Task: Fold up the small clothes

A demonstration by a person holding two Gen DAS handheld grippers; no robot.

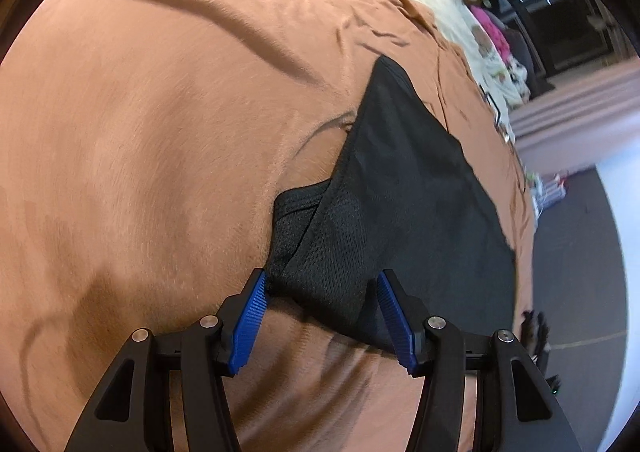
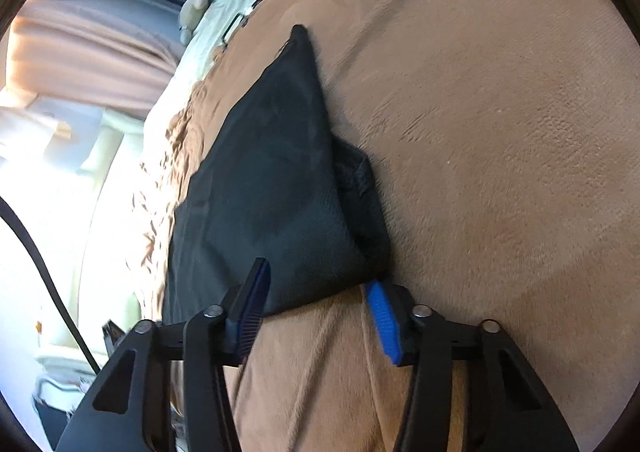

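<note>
Left tongs (image 1: 322, 288) are standing wide open, blue pads (image 1: 248, 322) spread apart, gripping nothing. A corner of the black garment (image 1: 400, 188) is lying between the pad tips, touching or nearly touching the left pad; no pinch showing.

Right tongs (image 2: 318, 278) are also gaping wide, holding nothing. The garment's (image 2: 276, 180) near edge is sitting between the two pads (image 2: 384, 322); whether the pads are actually touching the cloth, cannot tell.

Garment is lying on the bed, on a tan blanket (image 1: 160, 132), folded over into a rough triangle with its point aimed away from both cameras. Mesh weave is showing near the left tongs. A lower layer is sticking out from under the top flap on the inner side in both views.

Blanket (image 2: 500, 132) is running smooth near the tongs and wrinkling toward the far edge. Beyond it a pale printed sheet (image 1: 452, 24) is covering the rest of the bed, with a pink item (image 1: 492, 32) on it, too blurred to identify. A stuffed toy (image 2: 196, 8) is resting at the sheet's edge in the right view. A black cable (image 2: 44, 276) is crossing the bright left side of the right view. Grey floor (image 1: 576, 252) is showing beside the bed in the left view.

No containers showing in either view.
</note>
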